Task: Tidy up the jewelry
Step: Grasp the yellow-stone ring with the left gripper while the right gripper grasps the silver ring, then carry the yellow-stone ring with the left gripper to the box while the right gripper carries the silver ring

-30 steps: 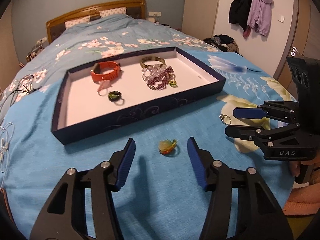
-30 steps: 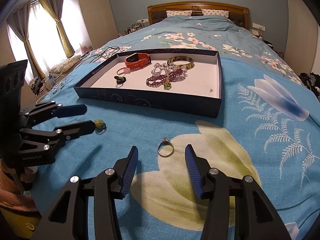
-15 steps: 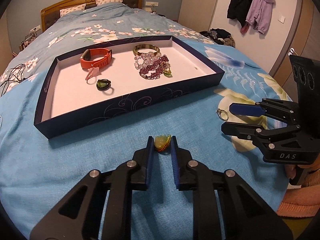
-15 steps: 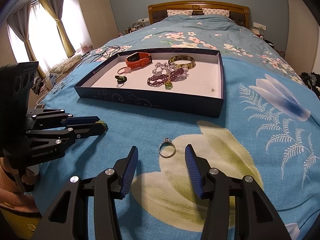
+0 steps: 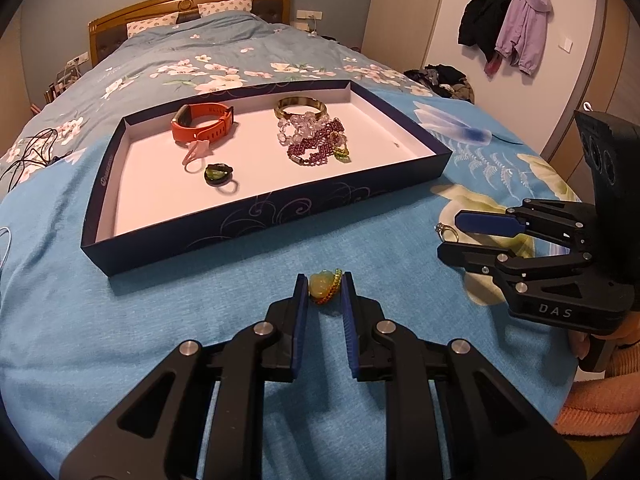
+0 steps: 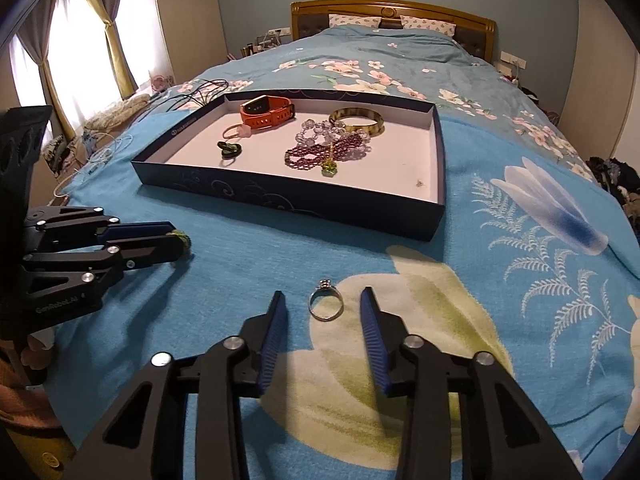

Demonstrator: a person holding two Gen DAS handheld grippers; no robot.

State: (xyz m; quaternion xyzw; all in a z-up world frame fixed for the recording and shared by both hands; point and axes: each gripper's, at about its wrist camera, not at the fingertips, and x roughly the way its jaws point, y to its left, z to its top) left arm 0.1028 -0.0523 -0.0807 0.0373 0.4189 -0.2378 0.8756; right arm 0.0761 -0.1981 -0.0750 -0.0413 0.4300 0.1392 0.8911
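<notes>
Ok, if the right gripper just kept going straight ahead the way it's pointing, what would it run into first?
The silver ring, lying on the bedspread just ahead of the right gripper and between its open fingertips; further on, probably the tray's front wall.

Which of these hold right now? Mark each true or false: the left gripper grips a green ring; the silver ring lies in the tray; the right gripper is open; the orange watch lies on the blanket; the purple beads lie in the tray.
1. The left gripper is shut on the green ring. True.
2. The silver ring lies in the tray. False: it lies on the blanket, ahead of the right gripper.
3. The right gripper is open. True.
4. The orange watch lies on the blanket. False: it is inside the tray.
5. The purple beads lie in the tray. True.
</notes>
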